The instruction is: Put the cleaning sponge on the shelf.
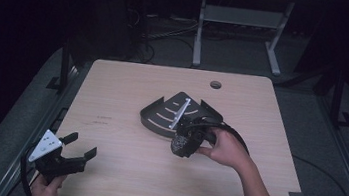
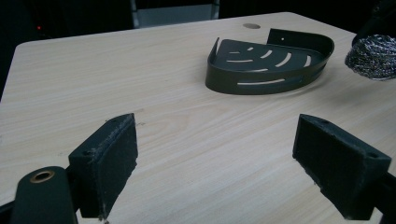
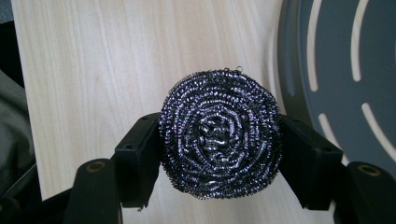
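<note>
Gripping the steel-wool scourer (image 3: 220, 134) between the two pads of my right gripper (image 3: 219, 154), I have it clamped at its left and right sides, its round coiled face turned toward that gripper's camera. It is a squat puck with no real long axis (the spiral of wire runs around a centre that looks straight up my jaws). In the high view the scourer (image 1: 180, 145) hangs below my right hand (image 1: 224, 147), just in front of the dark corner caddy (image 1: 170, 115) and, as far as I can tell, off the wood. The caddy (image 2: 266, 63) is a quarter-round tray with curved slots in its floor; its curved wall faces me and its squared corner points away.

My left gripper (image 1: 66, 152) sits at the near left edge of the table (image 1: 128, 87), well apart from the caddy, jaws spread wide with nothing between them; its pads (image 2: 109, 161) frame bare wood.

Light woodgrain covers the tabletop, with a round cable hole (image 1: 215, 85) near the far edge. Beyond it the room is dark, with a grey desk frame (image 1: 241, 30) and loose cables on the floor.
</note>
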`<state>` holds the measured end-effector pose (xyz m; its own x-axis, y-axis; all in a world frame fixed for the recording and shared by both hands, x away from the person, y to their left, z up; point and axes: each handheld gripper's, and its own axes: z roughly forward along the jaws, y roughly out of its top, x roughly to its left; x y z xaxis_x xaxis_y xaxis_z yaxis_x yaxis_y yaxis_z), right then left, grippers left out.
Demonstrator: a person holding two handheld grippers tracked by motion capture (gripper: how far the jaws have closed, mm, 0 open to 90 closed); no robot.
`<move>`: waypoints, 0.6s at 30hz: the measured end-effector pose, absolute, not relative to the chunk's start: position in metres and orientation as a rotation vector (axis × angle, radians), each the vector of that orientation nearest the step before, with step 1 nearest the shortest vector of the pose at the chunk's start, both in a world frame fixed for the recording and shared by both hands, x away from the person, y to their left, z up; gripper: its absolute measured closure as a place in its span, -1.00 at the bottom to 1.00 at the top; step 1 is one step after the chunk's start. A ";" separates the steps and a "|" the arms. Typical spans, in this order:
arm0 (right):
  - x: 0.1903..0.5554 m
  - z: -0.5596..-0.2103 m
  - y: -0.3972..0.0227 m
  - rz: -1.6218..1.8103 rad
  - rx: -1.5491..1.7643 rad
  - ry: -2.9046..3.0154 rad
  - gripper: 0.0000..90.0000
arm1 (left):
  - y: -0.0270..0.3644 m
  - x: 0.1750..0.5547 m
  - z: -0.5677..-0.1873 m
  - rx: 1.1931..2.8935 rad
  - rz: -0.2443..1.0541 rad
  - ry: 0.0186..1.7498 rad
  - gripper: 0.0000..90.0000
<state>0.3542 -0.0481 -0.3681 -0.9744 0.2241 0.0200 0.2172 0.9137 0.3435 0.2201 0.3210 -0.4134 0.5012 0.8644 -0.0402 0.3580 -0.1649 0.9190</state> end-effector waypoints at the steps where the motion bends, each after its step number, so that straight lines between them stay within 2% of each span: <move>1: 0.355 -0.367 -0.047 0.545 0.350 3.054 -0.25 | 0.321 0.220 -0.413 1.746 0.635 1.037 -0.71; 18: 0.386 -0.357 -0.040 0.556 0.378 3.069 -0.25 | 0.322 0.220 -0.413 1.743 0.634 1.038 -0.71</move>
<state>0.3858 -0.0403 -0.3566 -0.9711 0.2349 0.0423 0.2348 0.9085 0.3456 0.2201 0.3218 -0.4131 0.5000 0.8650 -0.0415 0.3574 -0.1624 0.9197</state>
